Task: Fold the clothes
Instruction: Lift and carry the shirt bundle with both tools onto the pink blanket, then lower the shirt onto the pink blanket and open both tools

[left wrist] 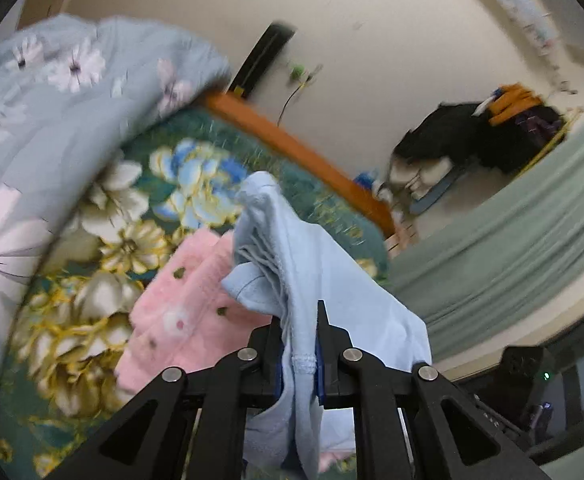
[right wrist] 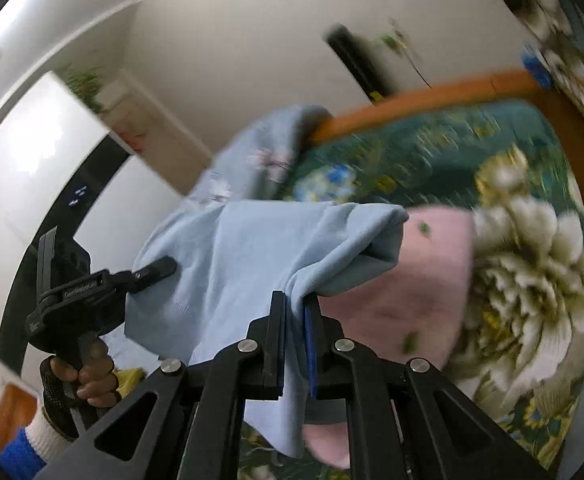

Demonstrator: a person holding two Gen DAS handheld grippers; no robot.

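A light blue garment hangs between both grippers, lifted above the bed. My left gripper is shut on its bunched hem. My right gripper is shut on another part of the same light blue garment. The left gripper also shows in the right wrist view, at the left, clamped on the cloth's edge with a hand on its handle. A pink fluffy garment lies on the bed under the blue one; it also shows in the right wrist view.
The bed has a green floral cover and an orange wooden frame. A grey-blue flowered quilt is heaped at the left. A grey-green sheet lies to the right. Dark bags sit by the far wall.
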